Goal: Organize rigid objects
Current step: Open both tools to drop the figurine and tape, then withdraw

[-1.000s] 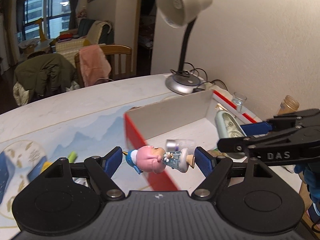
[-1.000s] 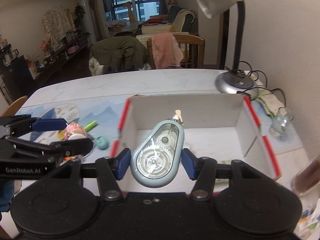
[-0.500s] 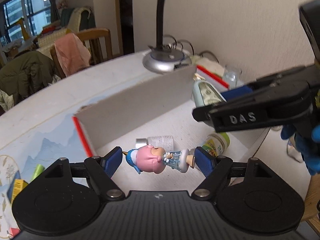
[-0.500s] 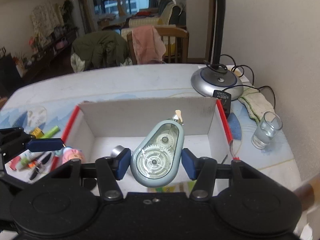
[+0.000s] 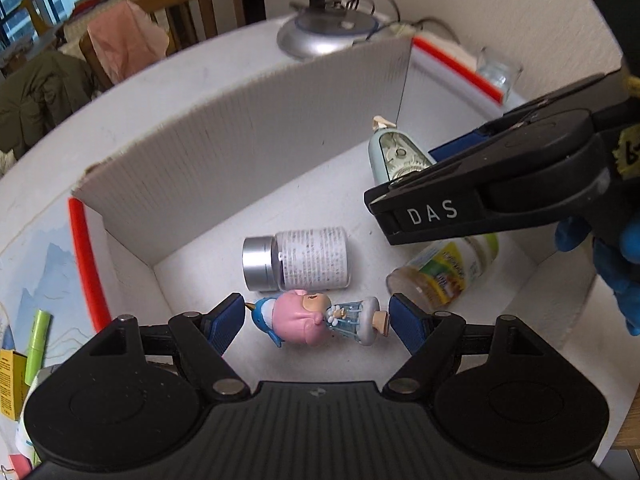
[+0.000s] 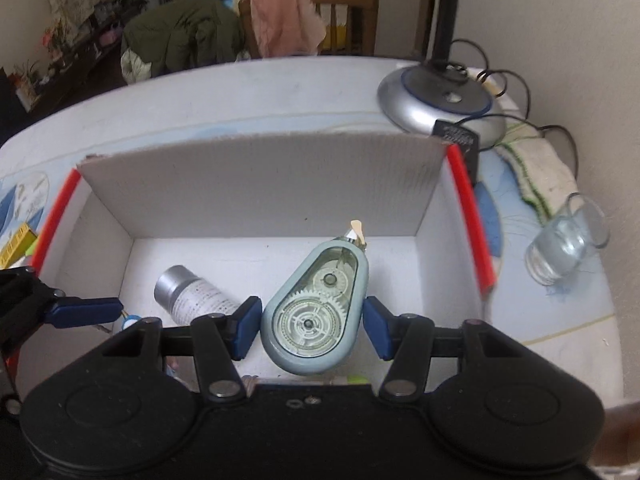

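Note:
My left gripper [image 5: 318, 320] is shut on a small pink-headed figurine [image 5: 316, 318], held lying sideways over the near left part of the white cardboard box [image 5: 248, 128]. My right gripper [image 6: 312, 322] is shut on a pale blue correction-tape dispenser [image 6: 316, 312], held over the box's middle; it also shows in the left wrist view [image 5: 394, 156]. In the box lie a clear bottle with a silver cap [image 5: 298, 258] and a small jar with a yellow-green label [image 5: 444, 272].
A lamp base [image 6: 444, 100] with cables stands behind the box. A glass [image 6: 566, 240] and a cloth [image 6: 536, 168] sit to the box's right. A green marker [image 5: 38, 332] and a yellow packet [image 5: 8, 384] lie left of the box. Chairs stand beyond the table.
Both grippers have moved forward and down into the box, each still holding its object. The box floor with the bottle and jar is now close below.

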### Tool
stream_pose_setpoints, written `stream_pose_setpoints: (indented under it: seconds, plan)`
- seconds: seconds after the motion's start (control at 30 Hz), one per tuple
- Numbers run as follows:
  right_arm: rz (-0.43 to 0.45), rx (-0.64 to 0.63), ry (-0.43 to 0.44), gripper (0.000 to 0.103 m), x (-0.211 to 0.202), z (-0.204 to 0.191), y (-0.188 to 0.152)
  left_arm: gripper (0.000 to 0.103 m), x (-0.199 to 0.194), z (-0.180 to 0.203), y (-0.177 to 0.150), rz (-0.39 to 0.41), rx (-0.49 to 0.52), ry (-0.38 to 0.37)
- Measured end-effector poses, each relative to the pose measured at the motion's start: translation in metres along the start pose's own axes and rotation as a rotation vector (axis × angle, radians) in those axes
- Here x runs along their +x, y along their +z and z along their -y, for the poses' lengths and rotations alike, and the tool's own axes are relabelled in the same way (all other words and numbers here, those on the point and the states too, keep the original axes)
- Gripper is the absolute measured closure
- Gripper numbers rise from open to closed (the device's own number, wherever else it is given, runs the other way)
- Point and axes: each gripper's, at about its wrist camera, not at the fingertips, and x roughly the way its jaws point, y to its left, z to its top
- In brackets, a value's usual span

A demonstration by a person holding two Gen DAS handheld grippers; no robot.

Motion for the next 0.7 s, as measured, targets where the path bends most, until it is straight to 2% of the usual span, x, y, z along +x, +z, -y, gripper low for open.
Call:
stream_pose_setpoints:
  seconds: [0.2,0.43,0.7]
  plan:
    - [-0.069,-0.036,0.006,0.048,0.014,-0.006,0.001,0.024,0.016,-0.001,0.009,-0.091,-0.007,-0.005]
    - [-0.137,-0.026,0.029,0.048,0.025,-0.003,-0.001,0.024,0.023,0.003,0.014,-0.108,0.024,0.003]
    - [-0.130,0.001,0.046,0.044,0.021,0.001,0.000,0.023,0.026,0.005,0.013,-0.146,0.033,0.000]
